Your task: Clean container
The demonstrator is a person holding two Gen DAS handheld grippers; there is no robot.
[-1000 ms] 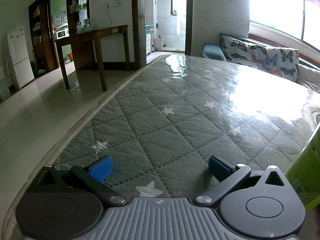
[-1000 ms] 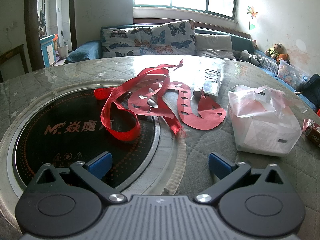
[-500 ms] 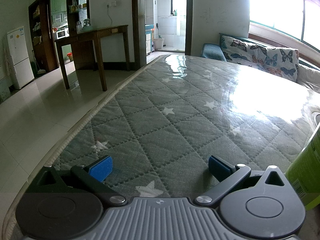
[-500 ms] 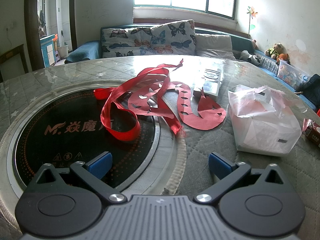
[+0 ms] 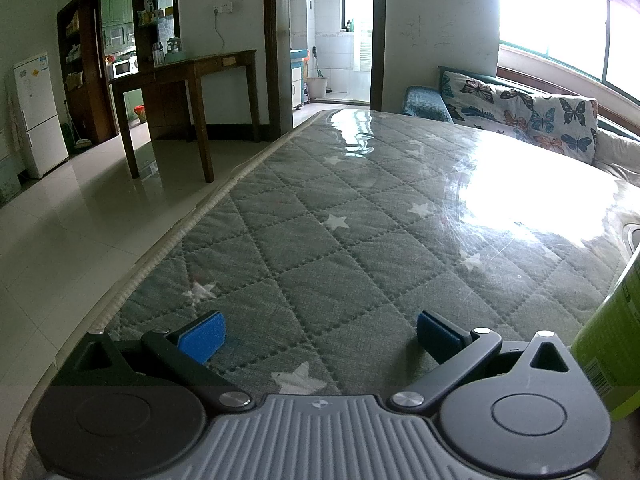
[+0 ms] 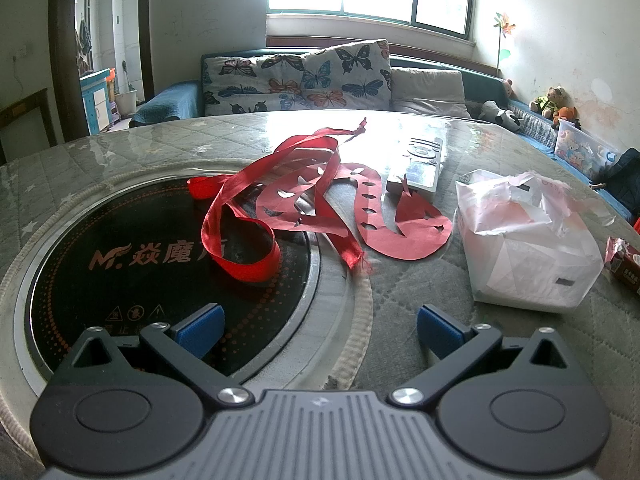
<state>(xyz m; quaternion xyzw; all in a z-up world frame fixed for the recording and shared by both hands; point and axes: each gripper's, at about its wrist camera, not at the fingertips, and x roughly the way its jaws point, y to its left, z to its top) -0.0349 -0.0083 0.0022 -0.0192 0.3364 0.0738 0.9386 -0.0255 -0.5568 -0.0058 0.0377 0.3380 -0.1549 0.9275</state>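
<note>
— So, any change from a second ago?
— None. The left gripper and right gripper both stay spread wide, empty, over the quilted table.
— The container?
— The green container sits at the left view's four o'clock edge. Red ribbon lies across the black cooktop, at the right view's eleven o'clock.

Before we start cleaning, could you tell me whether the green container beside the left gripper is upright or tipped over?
Cannot tell for sure. Only a sliver of the green cylindrical container shows at the left wrist view's right edge, beside the open left gripper; its top and base are cut off.
</note>
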